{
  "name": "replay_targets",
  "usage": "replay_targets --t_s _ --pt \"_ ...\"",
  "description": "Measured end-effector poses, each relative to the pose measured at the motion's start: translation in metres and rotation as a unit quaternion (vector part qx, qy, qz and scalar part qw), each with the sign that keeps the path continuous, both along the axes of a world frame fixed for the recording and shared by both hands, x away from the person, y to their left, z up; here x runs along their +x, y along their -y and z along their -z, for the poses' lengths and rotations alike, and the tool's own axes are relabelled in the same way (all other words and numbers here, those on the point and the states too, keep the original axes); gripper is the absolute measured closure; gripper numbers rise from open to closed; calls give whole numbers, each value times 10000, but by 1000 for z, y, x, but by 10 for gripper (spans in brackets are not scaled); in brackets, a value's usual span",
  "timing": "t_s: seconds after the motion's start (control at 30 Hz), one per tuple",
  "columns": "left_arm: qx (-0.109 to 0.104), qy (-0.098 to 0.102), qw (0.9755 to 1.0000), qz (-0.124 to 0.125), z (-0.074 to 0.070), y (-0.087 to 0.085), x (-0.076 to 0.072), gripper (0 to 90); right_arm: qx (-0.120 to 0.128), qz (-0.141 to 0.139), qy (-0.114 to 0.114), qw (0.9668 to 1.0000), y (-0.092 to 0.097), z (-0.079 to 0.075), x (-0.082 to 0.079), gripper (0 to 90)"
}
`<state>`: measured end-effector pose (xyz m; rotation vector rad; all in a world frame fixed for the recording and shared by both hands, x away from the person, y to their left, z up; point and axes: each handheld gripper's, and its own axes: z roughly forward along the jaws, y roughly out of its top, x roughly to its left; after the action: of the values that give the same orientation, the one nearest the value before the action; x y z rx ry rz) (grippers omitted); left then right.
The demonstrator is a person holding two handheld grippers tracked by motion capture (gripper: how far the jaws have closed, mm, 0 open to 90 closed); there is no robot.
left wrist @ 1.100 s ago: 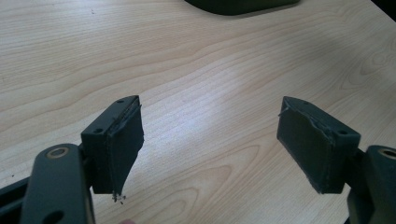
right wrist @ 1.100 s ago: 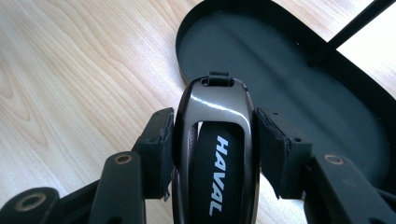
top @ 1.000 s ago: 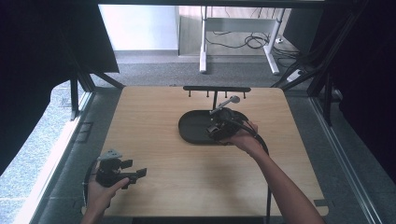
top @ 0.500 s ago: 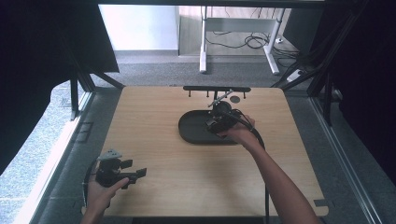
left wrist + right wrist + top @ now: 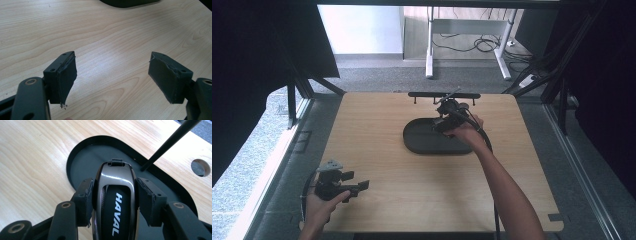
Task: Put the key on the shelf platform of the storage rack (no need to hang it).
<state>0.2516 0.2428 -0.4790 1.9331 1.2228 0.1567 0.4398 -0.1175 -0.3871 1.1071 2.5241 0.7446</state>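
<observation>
At the near left corner of the table, the left gripper sits in the person's left hand with its jaws wide apart and nothing between them, just bare wood below. Farther back, near the middle of the far edge, the right gripper is squeezed tight on a shiny black key fob that says HAVAL, held over a flat black tray. Behind the tray, a thin black rod leans up, and a black bar lies along the far edge.
</observation>
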Motion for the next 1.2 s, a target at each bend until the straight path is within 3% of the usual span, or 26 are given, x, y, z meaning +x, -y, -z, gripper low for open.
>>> replay_targets --t_s 0.47,1.2 --pt "-6 -19 10000 1 1 0 0 228 -38 350 -65 9994 3 15 20 497" --pt "2 -48 10000 29 2 1 1 228 -301 696 -6 9971 0 65 30 496"
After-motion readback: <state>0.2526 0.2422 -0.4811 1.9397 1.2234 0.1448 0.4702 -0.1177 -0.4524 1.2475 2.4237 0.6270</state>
